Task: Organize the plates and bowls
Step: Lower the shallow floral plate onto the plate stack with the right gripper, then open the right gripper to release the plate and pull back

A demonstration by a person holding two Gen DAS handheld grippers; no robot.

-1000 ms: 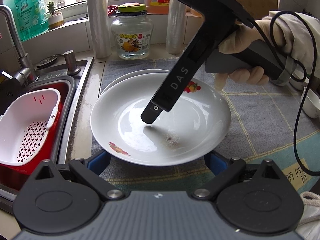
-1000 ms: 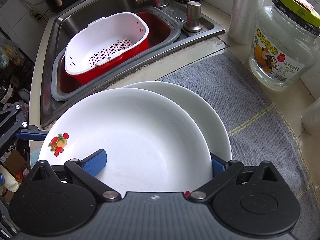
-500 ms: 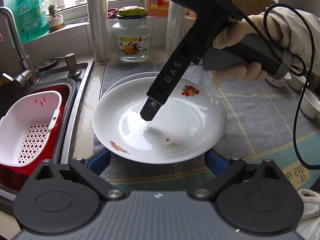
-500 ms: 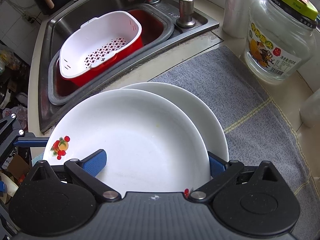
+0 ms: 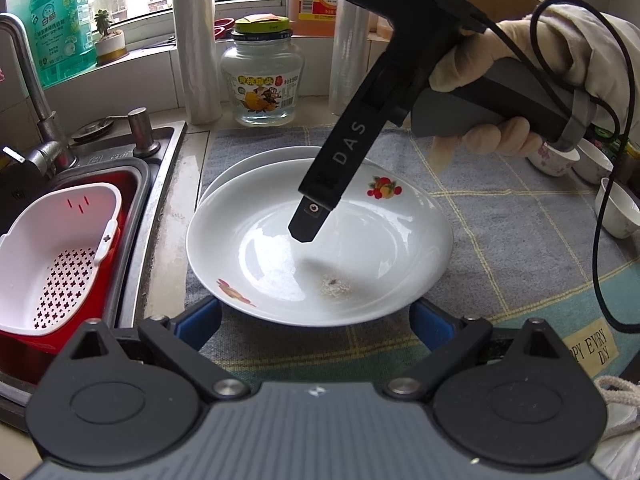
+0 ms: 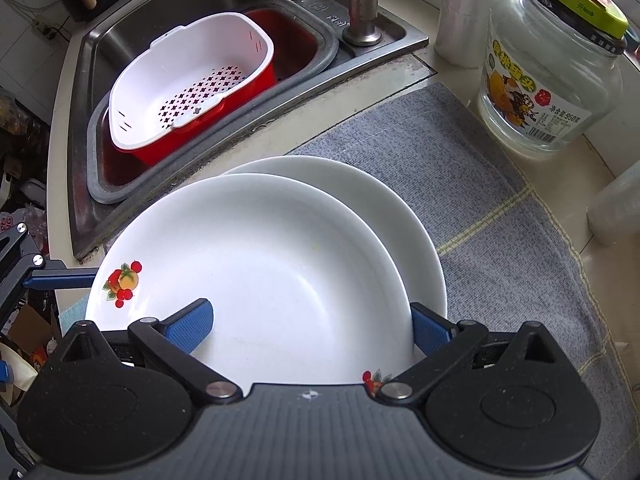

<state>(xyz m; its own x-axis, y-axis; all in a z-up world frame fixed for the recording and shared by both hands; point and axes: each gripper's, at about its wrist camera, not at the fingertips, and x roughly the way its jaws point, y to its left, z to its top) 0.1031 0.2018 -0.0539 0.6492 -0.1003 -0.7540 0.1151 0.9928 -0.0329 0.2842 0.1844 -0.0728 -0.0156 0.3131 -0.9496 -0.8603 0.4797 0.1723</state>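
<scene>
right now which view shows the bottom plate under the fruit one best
The right wrist view: the bottom plate shows as a wide white crescent beside the fruit plate. The left wrist view gives only a thin far rim.

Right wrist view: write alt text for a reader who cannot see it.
A white fruit-print plate lies offset on top of a second white plate on a grey mat, with the right tool open over its near rim. Behind sit a sink holding a white colander and, at right, a glass jar.
</scene>
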